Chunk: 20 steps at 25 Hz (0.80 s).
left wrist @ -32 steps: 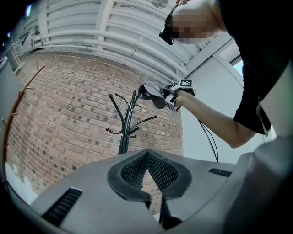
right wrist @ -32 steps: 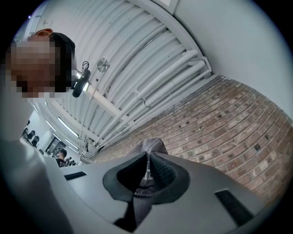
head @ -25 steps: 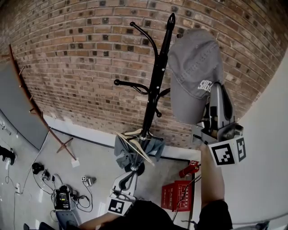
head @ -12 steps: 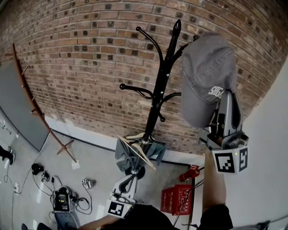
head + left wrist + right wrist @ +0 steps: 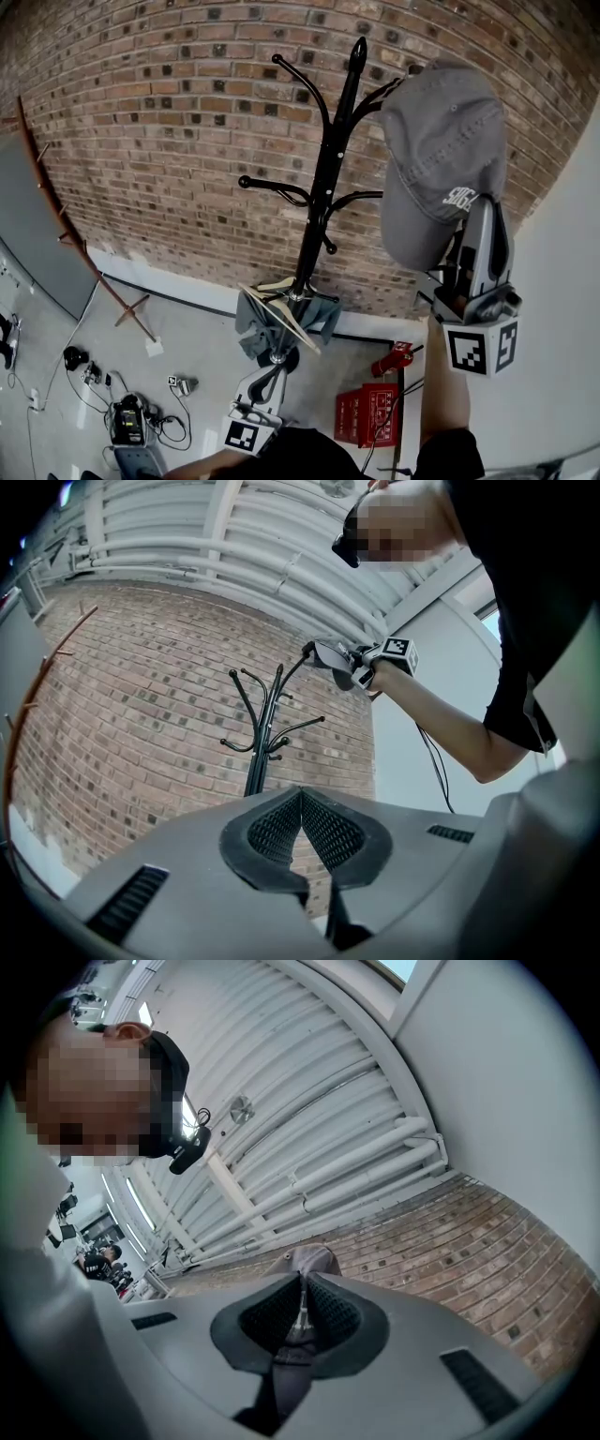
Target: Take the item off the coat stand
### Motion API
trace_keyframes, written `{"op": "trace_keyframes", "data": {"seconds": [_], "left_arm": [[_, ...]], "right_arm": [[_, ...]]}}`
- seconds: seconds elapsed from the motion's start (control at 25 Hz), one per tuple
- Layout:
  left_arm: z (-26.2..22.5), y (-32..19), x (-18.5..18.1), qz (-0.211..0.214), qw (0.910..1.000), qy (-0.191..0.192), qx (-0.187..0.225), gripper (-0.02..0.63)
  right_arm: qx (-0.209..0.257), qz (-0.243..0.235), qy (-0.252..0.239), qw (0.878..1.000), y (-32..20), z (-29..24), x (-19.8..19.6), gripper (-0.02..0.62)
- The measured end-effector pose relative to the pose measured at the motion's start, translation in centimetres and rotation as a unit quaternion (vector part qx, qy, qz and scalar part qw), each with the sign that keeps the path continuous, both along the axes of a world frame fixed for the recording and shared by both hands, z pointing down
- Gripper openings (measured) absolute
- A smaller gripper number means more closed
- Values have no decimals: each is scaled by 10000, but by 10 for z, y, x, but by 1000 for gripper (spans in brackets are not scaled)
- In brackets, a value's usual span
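A black coat stand (image 5: 323, 187) rises before a brick wall. A grey cap (image 5: 441, 159) hangs to its right, the crown at the tip of the upper right hook (image 5: 380, 94); whether it rests on the hook I cannot tell. My right gripper (image 5: 472, 246) reaches up from below, shut on the cap's lower edge. In the right gripper view the grey fabric (image 5: 314, 1262) is pinched between the pads (image 5: 330, 1314). My left gripper (image 5: 270, 367) hangs low by the stand's base, shut and empty (image 5: 302, 803). Its view shows the stand (image 5: 262, 733) and cap (image 5: 336, 658).
A wooden hanger and grey cloth (image 5: 281, 314) hang low on the stand. A red crate (image 5: 370, 412) sits on the floor by the white wall (image 5: 562, 309). Cables and gear (image 5: 127, 422) lie at the left, near a leaning board (image 5: 37, 216).
My right gripper has carried the cap to the right, further from the stand's pole. The left gripper has stayed low.
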State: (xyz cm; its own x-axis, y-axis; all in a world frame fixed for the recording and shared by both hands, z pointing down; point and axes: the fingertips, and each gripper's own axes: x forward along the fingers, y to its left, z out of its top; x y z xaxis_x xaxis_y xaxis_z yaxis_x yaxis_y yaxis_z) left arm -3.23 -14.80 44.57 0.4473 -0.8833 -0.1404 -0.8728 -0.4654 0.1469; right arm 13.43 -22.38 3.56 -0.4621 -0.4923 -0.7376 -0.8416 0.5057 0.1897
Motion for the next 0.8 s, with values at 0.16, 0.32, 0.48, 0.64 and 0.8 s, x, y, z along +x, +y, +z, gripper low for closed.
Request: {"op": "trace_keyframes", "data": {"seconds": [0.16, 0.32, 0.48, 0.64, 0.8], "left_arm": [[1, -2, 2, 24, 10000, -25, -25, 16], [2, -1, 1, 20, 10000, -11, -36, 15], [2, 0, -1, 35, 10000, -22, -37, 16], [3, 1, 0, 42, 10000, -45, -50, 15], [1, 2, 0, 51, 10000, -72, -25, 15]], "right_arm": [[131, 15, -87, 9999, 6, -2, 7, 34], [211, 62, -81, 9997, 13, -1, 9, 34], [206, 97, -55, 9997, 18, 4, 9, 34], [102, 99, -10, 9999, 16, 17, 8, 34], [-54, 85, 19, 9999, 13, 31, 6, 34]]}}
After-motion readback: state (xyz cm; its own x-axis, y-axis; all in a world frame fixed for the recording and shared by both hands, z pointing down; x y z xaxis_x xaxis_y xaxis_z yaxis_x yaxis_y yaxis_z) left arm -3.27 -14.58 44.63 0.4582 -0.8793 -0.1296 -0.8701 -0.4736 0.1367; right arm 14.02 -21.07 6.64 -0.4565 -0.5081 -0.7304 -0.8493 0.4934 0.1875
